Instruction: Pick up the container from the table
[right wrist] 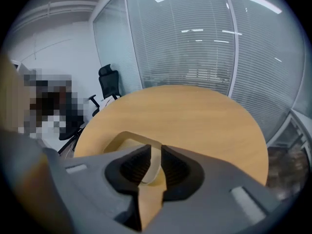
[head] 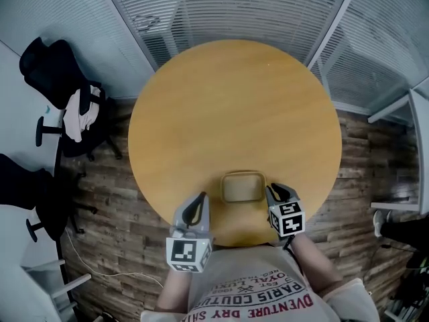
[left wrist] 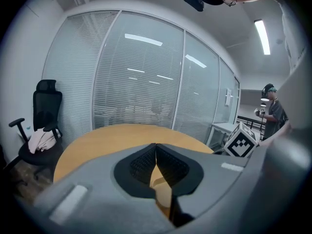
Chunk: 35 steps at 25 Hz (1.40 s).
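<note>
A shallow tan container with rounded corners sits on the round wooden table, near its front edge. My right gripper is at the container's right side. In the right gripper view, the container has its thin wall standing between the black pads, and the right gripper is shut on it. My left gripper hovers just left of the container, apart from it. In the left gripper view, the left gripper is shut with its pads meeting and nothing held.
Two black office chairs stand on the wood floor to the left. Glass partitions with blinds close off the far side. A white desk is at the right. Another person stands far off.
</note>
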Available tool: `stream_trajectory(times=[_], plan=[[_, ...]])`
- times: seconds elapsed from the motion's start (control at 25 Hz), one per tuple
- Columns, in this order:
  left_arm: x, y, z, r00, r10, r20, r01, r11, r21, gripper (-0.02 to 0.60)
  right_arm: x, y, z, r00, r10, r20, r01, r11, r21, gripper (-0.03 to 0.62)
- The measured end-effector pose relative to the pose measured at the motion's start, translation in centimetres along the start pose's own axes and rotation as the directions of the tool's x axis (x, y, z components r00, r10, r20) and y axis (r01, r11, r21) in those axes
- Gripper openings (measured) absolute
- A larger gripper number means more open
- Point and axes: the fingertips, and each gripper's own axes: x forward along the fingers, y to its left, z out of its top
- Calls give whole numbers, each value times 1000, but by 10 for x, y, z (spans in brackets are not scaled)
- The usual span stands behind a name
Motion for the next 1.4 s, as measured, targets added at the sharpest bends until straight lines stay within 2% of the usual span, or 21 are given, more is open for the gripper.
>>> stream_trajectory(times=[0.2, 0.48, 0.76, 0.92, 1.12, 1.4], plan=[[11, 11, -3, 1000, -7, -8, 7, 1000, -7, 8, 32, -4, -17, 994, 16, -107, -6, 996, 94, 84], [26, 20, -9, 999, -12, -32, 12, 1000, -21, 8, 67, -18, -32, 975, -18, -223, 43, 993, 106, 86], [31, 20, -13, 999, -25, -47, 24, 1000, -19, 8, 82, -22, -54, 955, -19, -297, 81, 977, 196, 83], [31, 26, -16, 998, -16, -57, 15, 1000, -23, 8, 86, -23, -55, 955, -13, -296, 90, 964, 248, 38], [33, 30, -11, 998, -8, -63, 6, 1000, -29, 8, 84, -19, -51, 955, -5, -296, 82, 965, 248, 23], [35, 24, -4, 998, -14, -59, 14, 1000, -11, 8, 68, -12, -14, 982, -3, -186, 36, 984, 174, 6]])
